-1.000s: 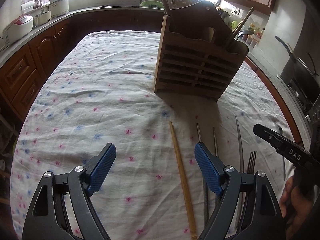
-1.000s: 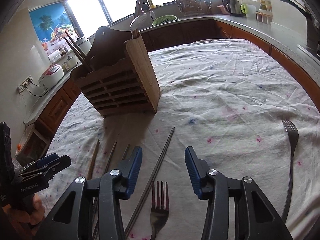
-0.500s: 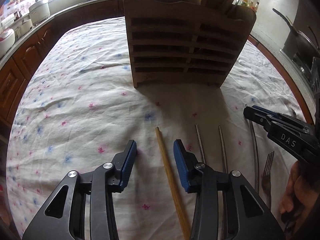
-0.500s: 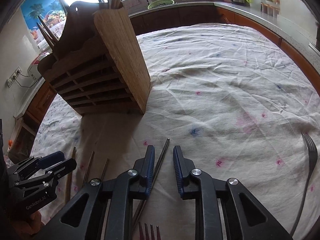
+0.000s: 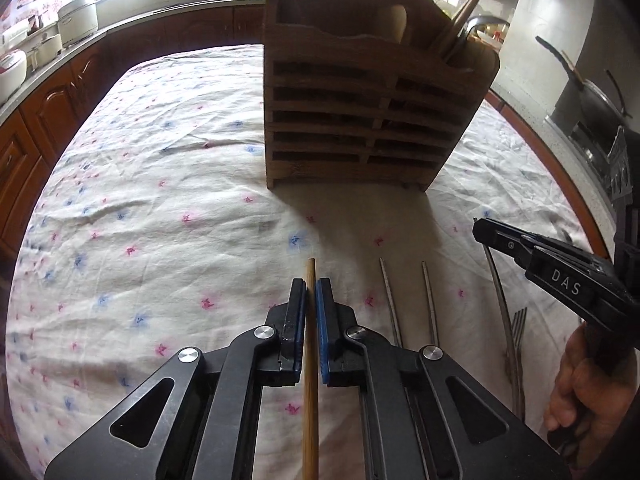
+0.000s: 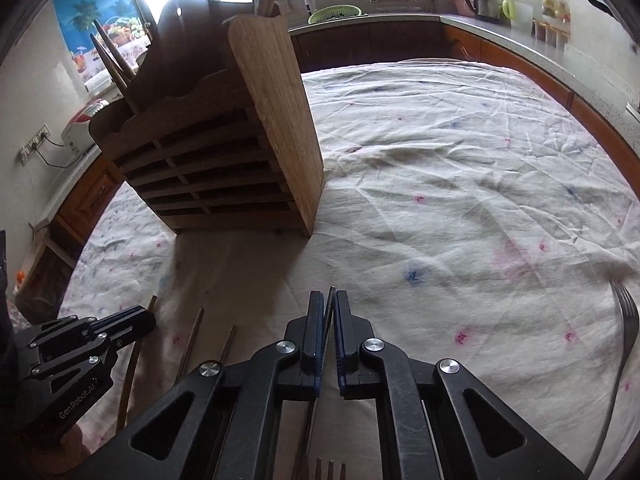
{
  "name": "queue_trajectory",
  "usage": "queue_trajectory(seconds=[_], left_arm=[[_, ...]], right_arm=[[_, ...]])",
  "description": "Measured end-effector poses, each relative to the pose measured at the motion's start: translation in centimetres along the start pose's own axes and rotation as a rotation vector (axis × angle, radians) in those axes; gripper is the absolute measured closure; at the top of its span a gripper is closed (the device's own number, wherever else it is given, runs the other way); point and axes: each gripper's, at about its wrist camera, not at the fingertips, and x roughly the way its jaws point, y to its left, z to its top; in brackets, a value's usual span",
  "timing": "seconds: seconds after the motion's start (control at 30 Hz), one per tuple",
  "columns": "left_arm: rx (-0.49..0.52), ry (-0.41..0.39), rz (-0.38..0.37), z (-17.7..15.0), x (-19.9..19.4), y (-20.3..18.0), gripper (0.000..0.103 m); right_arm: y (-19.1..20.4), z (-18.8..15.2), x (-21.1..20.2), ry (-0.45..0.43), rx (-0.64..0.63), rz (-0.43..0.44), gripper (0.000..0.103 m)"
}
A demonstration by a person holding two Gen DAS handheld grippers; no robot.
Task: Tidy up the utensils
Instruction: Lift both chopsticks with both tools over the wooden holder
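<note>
Now both tongs have just closed, the left gripper [image 5: 308,292] clenched on the wooden chopstick [image 5: 309,420] and the right gripper [image 6: 330,306] on the metal chopstick [image 6: 330,300], each flat on the tablecloth [image 6: 460,200], so lift them level and steer toward the wooden holder [image 5: 360,120].

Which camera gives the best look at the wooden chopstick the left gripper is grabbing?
The left wrist view: the wooden chopstick runs straight between the left gripper's closed pads, its tip and shaft clear. The right wrist view shows only a thin sliver of it beside that gripper, mostly hidden.
</note>
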Motion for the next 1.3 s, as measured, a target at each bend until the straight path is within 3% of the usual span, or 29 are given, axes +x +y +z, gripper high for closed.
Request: queue_trajectory(seconds=[0.33, 0.9, 1.3], left_arm=[[-0.045, -0.1, -0.078, -0.6, -6.6, 1.5, 0.099], [-0.048, -0.231, -0.115, -2.1, -14.2, 1.2, 0.099], [-0.08, -0.358, -0.098, -2.1, -18.9, 2.6, 0.099]], right_arm=[[1.3, 0.9, -6.0, -0.101, 0.011, 0.116, 0.099], [3.1, 0.1, -13.0, -0.217, -0.038, 0.18, 0.099], [3.9, 0.6, -17.2, -0.331, -0.072, 0.183, 0.099]])
